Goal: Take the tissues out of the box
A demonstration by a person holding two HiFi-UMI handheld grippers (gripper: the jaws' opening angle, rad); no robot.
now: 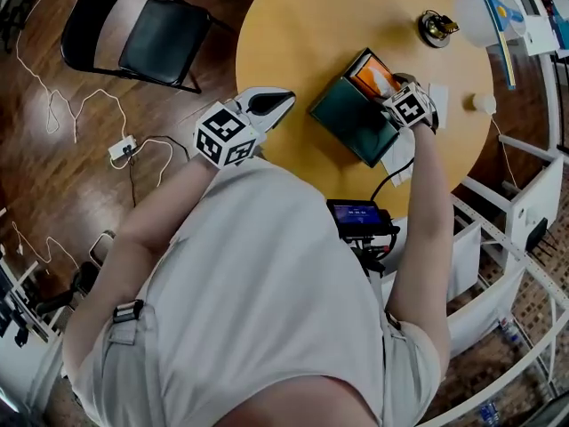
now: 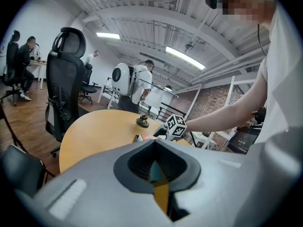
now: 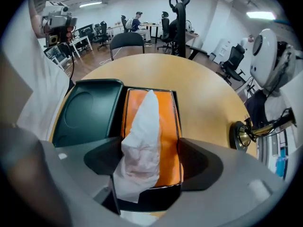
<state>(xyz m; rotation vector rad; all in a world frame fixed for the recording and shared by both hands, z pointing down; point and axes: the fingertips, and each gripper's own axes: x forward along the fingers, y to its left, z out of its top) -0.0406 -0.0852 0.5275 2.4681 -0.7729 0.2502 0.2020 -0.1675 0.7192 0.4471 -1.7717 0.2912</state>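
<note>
1. A person stands over a round yellow table [image 1: 302, 34] with a gripper in each hand. The box [image 1: 369, 71] lies on the table's near side, right of centre.
2. The box is open. Its dark green lid [image 1: 356, 118] is folded flat towards the person, beside the orange inside.
3. The right gripper [image 1: 397, 92] hangs just over the box. Its jaws are spread wide and grip nothing, though they stand either side of the tissue [image 3: 142, 141].
4. Seen from the right gripper [image 3: 150, 167], the white tissue rises in a crumpled peak out of the orange inside of the box [image 3: 168, 126] – its lower left edge is close to the left jaw, and a clear gap separates it from the right jaw.
5. The left gripper [image 1: 267, 105] is held at the table's near edge, left of the box and apart from it. Its jaws are drawn together with nothing between them – only a narrow slit shows in its own view [image 2: 158, 174].
6. A brass ornament [image 1: 436, 27] stands on the far side of the table, well beyond the box.
7. A black folding chair [image 1: 147, 34] stands on the wooden floor to the left of the table.
</note>
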